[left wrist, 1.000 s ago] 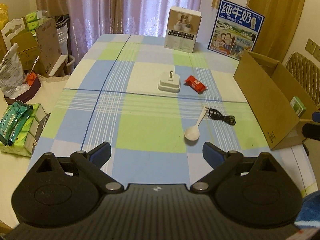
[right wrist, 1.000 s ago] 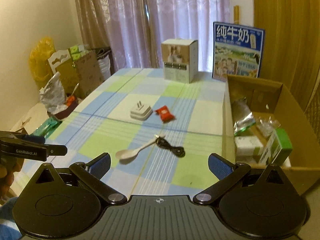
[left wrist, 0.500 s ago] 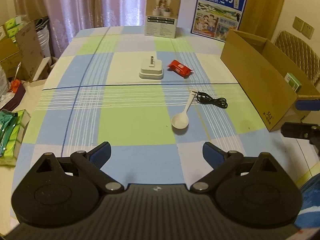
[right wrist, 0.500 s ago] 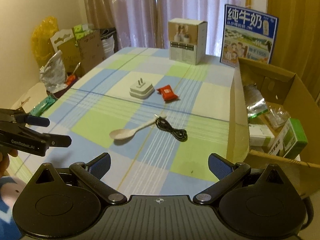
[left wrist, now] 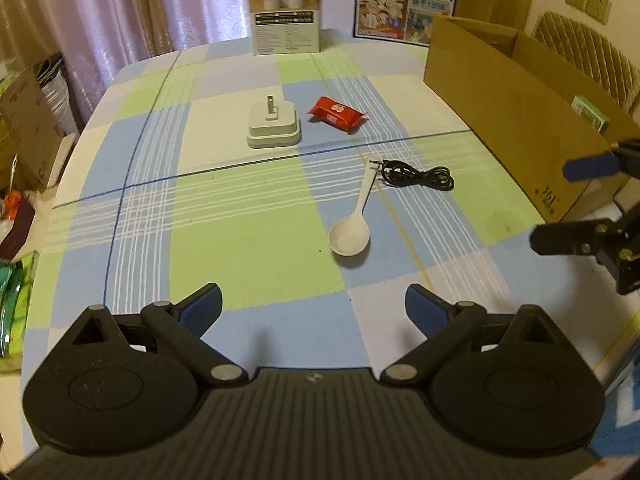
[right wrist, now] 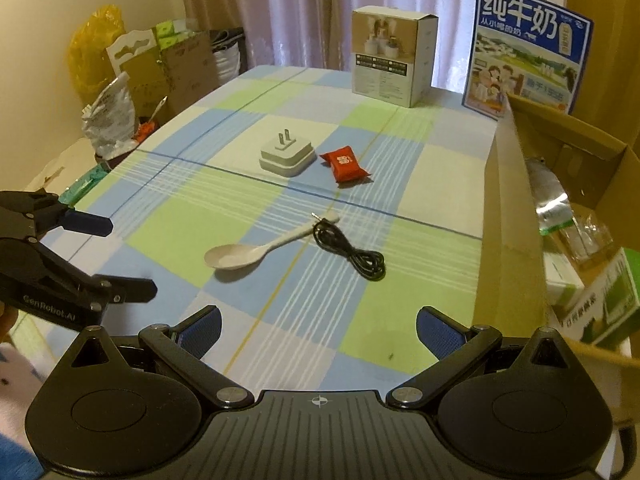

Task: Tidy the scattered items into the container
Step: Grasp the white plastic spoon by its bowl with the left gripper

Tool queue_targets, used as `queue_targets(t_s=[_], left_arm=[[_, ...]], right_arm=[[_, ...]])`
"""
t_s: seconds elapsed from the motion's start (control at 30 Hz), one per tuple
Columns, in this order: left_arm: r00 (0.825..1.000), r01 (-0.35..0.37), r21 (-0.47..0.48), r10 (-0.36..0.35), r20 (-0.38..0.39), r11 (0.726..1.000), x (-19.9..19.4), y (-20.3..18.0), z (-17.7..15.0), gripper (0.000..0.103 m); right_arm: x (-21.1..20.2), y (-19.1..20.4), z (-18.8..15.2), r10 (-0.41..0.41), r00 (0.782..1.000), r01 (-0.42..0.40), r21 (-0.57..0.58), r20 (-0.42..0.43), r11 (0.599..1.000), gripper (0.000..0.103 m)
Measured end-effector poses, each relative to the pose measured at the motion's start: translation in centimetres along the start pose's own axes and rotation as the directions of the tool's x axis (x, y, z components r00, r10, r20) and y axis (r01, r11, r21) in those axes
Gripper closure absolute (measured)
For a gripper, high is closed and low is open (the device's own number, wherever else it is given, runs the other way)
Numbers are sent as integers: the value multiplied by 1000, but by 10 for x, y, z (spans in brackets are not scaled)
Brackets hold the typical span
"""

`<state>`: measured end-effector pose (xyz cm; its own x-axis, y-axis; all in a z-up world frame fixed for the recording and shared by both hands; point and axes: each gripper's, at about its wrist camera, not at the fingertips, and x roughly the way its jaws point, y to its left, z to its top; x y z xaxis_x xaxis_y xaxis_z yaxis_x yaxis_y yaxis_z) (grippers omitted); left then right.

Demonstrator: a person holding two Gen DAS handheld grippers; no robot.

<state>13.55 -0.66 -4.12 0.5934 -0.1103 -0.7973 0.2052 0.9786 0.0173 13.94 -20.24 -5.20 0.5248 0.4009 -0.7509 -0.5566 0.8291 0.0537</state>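
Meanwhile, both the left gripper [left wrist: 314,306] and the right gripper [right wrist: 318,330] hung wide apart and empty above the checked tablecloth [left wrist: 240,240]. Ahead lay a white spoon [left wrist: 352,228], its handle tip touching a black cable [left wrist: 418,174]; farther back sat a white plug adapter [left wrist: 273,126] just beside a red packet [left wrist: 336,114], with the cardboard box [left wrist: 512,112] at the table's right edge.

On the checked table [right wrist: 248,216], a white spoon [right wrist: 256,250] touches a black cable [right wrist: 354,254]; beyond lie a plug adapter [right wrist: 286,156] and red packet [right wrist: 346,163]. The right gripper [right wrist: 318,330] hovers with fingers [right wrist: 200,330] spread beside the cardboard box [right wrist: 508,200].
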Motion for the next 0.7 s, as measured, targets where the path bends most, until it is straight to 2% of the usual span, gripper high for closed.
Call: queue_targets(t_s=[0.2, 0.27, 0.4, 0.5, 0.7], left_arm=[[1000, 11, 85, -10, -10, 996, 20, -2, 4, 8], [1000, 25, 116, -24, -8, 993, 27, -3, 6, 9], [997, 79, 155, -80, 0, 985, 41, -2, 11, 15], [993, 115, 182, -118, 1, 976, 53, -1, 14, 24], [988, 146, 234, -151, 5, 961, 76, -3, 19, 32]], right_arm=[[27, 1, 1, -14, 1000, 15, -32, 10, 999, 3], [38, -1, 0, -13, 1000, 13, -34, 4, 999, 9], [59, -7, -1, -6, 1000, 6, -16, -18, 1000, 19], [67, -13, 0, -10, 1000, 9, -18, -19, 1000, 22], [80, -24, 5, -31, 1000, 31, -17, -2, 999, 24]])
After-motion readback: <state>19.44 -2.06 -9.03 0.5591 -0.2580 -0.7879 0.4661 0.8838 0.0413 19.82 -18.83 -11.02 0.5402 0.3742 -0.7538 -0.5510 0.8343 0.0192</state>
